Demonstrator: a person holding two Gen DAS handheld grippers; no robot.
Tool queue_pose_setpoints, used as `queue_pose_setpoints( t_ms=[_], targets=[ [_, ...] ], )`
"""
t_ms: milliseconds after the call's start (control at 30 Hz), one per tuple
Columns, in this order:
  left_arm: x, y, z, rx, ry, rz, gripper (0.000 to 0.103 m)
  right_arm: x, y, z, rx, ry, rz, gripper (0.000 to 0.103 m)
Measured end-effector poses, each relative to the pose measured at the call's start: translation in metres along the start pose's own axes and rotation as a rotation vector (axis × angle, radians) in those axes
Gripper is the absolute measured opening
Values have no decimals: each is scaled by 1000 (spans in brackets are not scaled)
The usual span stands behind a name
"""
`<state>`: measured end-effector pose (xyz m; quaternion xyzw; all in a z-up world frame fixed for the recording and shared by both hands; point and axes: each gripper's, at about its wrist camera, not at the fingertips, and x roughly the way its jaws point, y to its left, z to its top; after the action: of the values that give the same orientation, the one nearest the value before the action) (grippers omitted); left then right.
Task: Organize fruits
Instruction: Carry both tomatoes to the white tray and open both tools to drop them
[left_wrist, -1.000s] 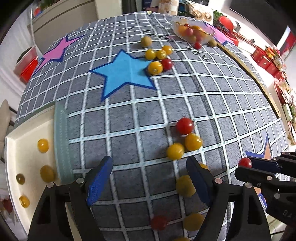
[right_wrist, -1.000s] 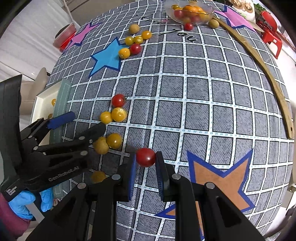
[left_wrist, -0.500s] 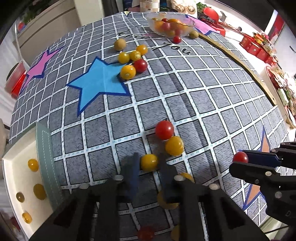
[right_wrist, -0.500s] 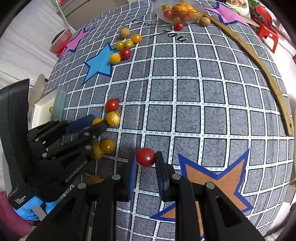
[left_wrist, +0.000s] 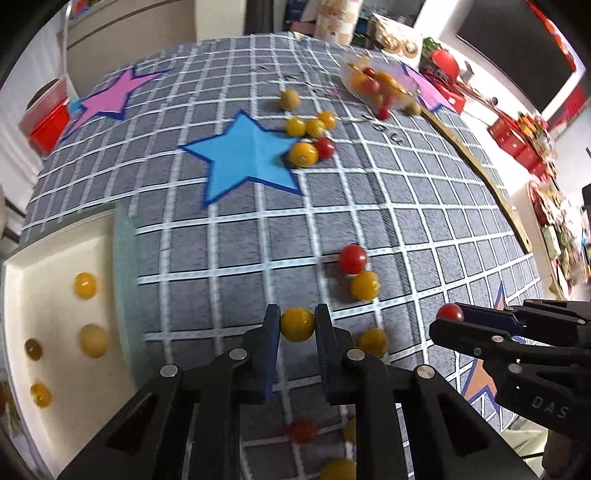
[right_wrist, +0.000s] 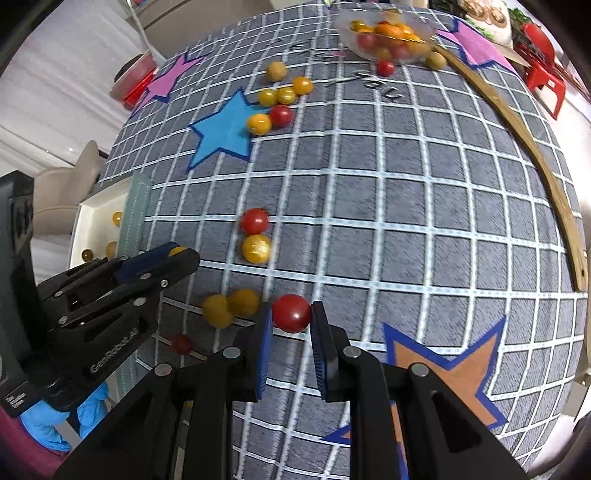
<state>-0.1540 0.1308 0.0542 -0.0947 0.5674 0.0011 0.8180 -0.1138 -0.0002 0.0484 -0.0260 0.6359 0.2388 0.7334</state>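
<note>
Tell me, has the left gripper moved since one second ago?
Yes. The left gripper closed on a yellow tomato and shifted toward the white tray, which now looks larger.

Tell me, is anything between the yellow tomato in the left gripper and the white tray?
Nothing visible blocks it. The left gripper holds the yellow tomato, and only bare mat lies between it and the tray; its green rim must be cleared.

Yellow cherry tomato (left_wrist: 297, 324) pinched between the left gripper (left_wrist: 296, 325) pads; red cherry tomato (right_wrist: 291, 312) pinched in the right gripper (right_wrist: 291, 314). Loose red tomato (left_wrist: 352, 258) touching a yellow one (left_wrist: 364, 285) on the cloth. Four yellow tomatoes lie apart in the white tray (left_wrist: 44, 254).
</note>
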Motion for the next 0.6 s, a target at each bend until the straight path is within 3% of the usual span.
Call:
queue_pose_setpoints(
  t_ms=[333, 600],
  targets=[
    [-35, 65, -29, -133, -41, 107, 20, 13, 66, 19, -131, 27, 54, 22],
    [-51, 138, -72, -294, -35, 228, 20, 37, 149, 36, -263, 60, 121, 22]
  ],
)
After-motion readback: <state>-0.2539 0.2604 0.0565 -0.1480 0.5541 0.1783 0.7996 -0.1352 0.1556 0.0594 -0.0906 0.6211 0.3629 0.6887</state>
